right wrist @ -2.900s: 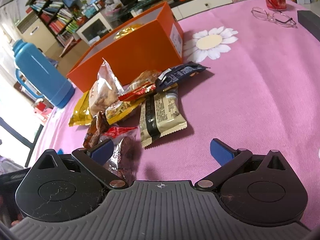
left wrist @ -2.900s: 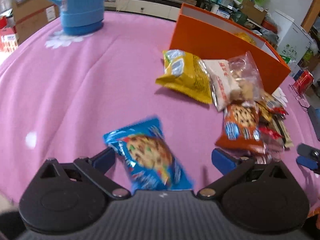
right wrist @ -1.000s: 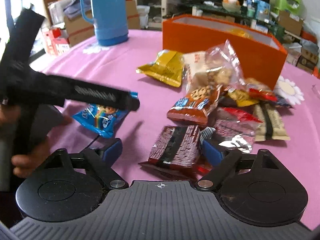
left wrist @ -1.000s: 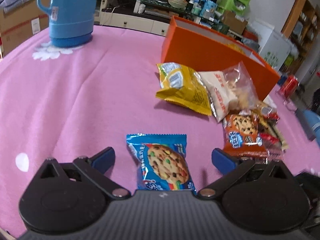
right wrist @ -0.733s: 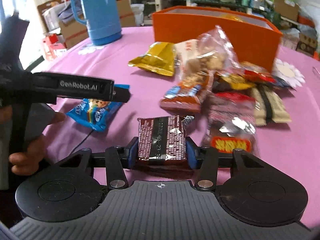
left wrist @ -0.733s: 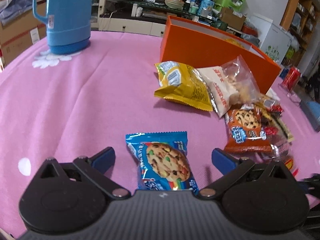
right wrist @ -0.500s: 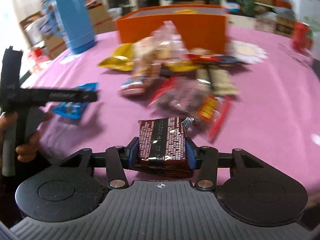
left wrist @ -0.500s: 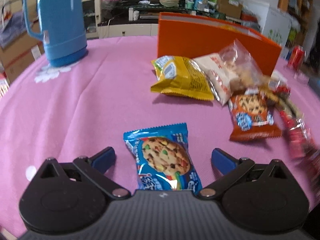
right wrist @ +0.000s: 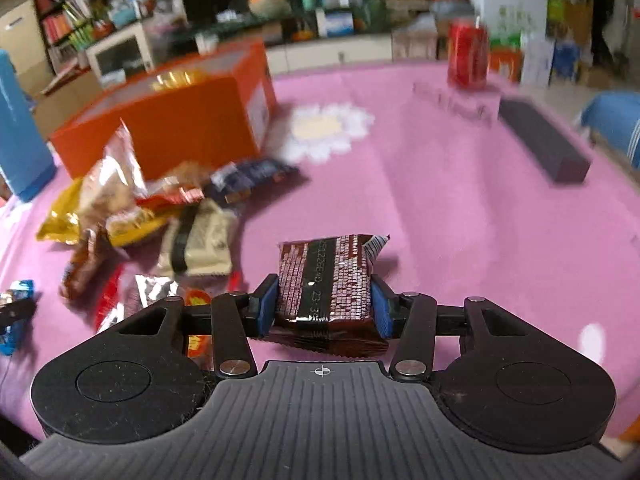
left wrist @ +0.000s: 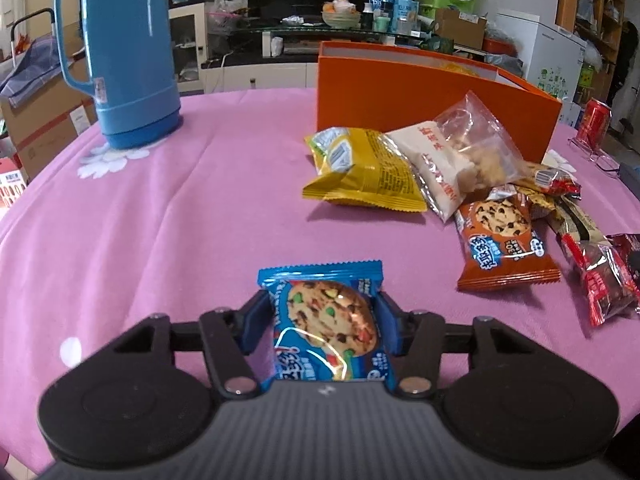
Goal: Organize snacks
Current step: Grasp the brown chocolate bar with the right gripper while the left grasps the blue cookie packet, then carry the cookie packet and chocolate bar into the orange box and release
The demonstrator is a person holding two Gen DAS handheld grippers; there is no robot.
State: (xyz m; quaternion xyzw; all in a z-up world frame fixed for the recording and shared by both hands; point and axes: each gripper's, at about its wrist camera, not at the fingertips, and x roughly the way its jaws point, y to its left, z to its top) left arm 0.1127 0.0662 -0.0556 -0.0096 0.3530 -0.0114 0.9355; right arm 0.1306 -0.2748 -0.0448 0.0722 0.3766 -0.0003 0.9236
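My left gripper [left wrist: 322,316] is shut on a blue cookie packet [left wrist: 326,320], low over the pink tablecloth [left wrist: 180,220]. My right gripper [right wrist: 323,306] is shut on a dark brown snack packet [right wrist: 326,280], held above the cloth. A pile of snacks lies in front of the open orange box [left wrist: 432,100]: a yellow bag [left wrist: 360,168], a clear bag of biscuits [left wrist: 460,160], an orange cookie packet [left wrist: 500,240] and red wrappers [left wrist: 604,280]. The right wrist view shows the box [right wrist: 168,124] at the left and the pile [right wrist: 160,216] below it.
A tall blue thermos [left wrist: 124,52] stands at the back left. A red can [right wrist: 468,54], glasses [left wrist: 596,152] and a dark grey case [right wrist: 544,144] lie at the right side of the table. Cabinets and shelves fill the room behind.
My left gripper has closed on the blue cookie packet. My right gripper closed on the brown packet, lifted it and swung right, away from the pile.
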